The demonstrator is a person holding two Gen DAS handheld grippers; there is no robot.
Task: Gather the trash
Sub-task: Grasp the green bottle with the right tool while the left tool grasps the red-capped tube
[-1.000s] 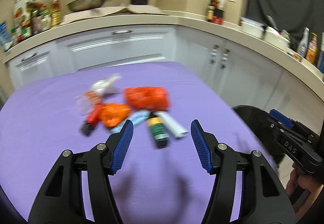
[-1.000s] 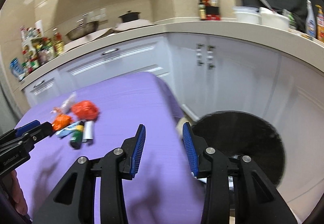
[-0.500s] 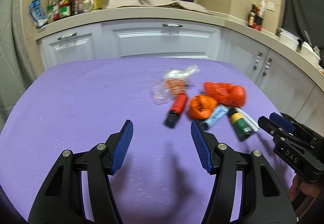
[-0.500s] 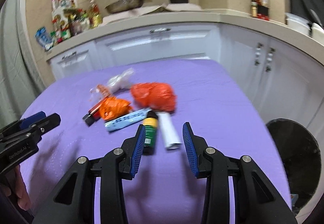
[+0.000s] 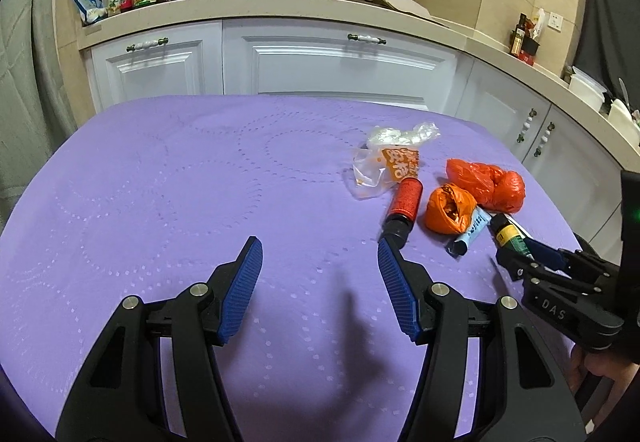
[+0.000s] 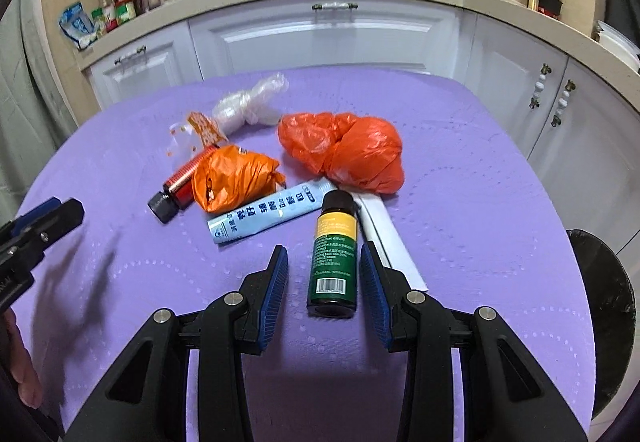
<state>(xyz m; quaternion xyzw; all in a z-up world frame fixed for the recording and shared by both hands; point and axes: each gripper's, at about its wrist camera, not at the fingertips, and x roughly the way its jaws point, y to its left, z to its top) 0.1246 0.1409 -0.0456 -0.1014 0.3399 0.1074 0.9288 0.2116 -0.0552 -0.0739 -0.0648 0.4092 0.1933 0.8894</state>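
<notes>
A pile of trash lies on the purple table (image 6: pixel 460 178). A dark green bottle with a yellow band (image 6: pixel 334 242) lies on its side between the fingers of my right gripper (image 6: pixel 323 250), whose pads stand just clear of it, so it is open. Beside the bottle lie a white tube (image 6: pixel 394 246), a light blue tube (image 6: pixel 264 218), an orange bag (image 6: pixel 236 178), a larger red-orange bag (image 6: pixel 344 150), a red bottle (image 6: pixel 180 186) and a clear wrapper (image 6: pixel 248 106). My left gripper (image 5: pixel 319 244) hangs open over bare cloth, left of the red bottle (image 5: pixel 404 202).
A black bin (image 6: pixel 604 294) stands on the floor off the table's right edge. White cabinets (image 5: pixel 336 62) and a worktop with bottles, a pan and a pot run behind the table. The right gripper shows at the right edge of the left wrist view.
The right gripper has swung from above the bin to the trash pile and now has the green bottle between its fingers. The left gripper has moved left, away from the pile.
</notes>
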